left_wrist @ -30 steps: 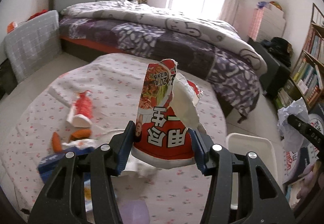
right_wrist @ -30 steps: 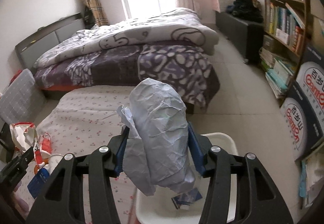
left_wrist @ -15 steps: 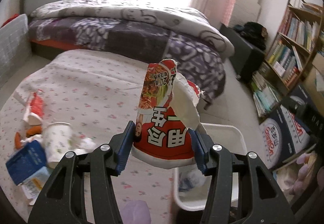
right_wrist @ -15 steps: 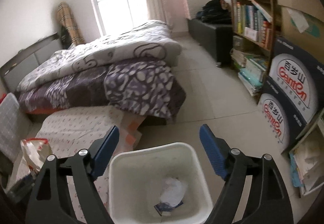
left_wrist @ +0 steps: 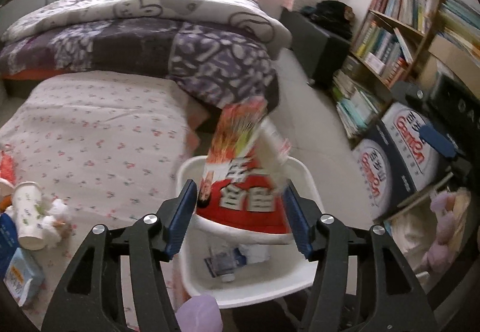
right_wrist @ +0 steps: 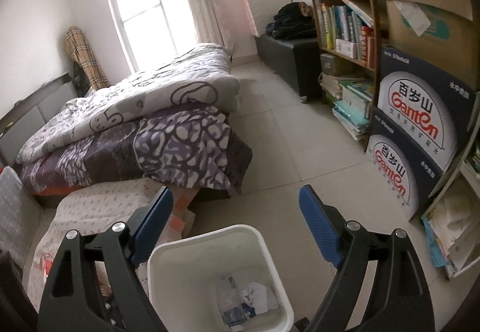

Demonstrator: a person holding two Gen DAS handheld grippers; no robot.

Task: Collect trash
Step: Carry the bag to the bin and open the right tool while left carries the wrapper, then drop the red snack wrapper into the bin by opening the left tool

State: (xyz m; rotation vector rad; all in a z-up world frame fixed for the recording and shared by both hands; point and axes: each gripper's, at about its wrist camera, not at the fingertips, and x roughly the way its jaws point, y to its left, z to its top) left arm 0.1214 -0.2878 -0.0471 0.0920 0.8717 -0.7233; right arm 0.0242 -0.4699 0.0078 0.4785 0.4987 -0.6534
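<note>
The red wrapper (left_wrist: pixel 243 188) hangs above the bin (left_wrist: pixel 303 179), loose between the left claw's (left_wrist: pixel 240 212) just-widened jaws, while the right claw (right_wrist: pixel 237 227) stands spread and empty.

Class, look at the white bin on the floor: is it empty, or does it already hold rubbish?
Not empty. The white bin already holds crumpled paper and a clear plastic bottle at the bottom; most of its inside is still free.

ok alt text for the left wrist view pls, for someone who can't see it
The left gripper, its jaws just opening, has a red snack wrapper between them directly above a white trash bin that already holds some trash. To the left, a floral-cloth surface carries a paper cup and other litter.
</note>
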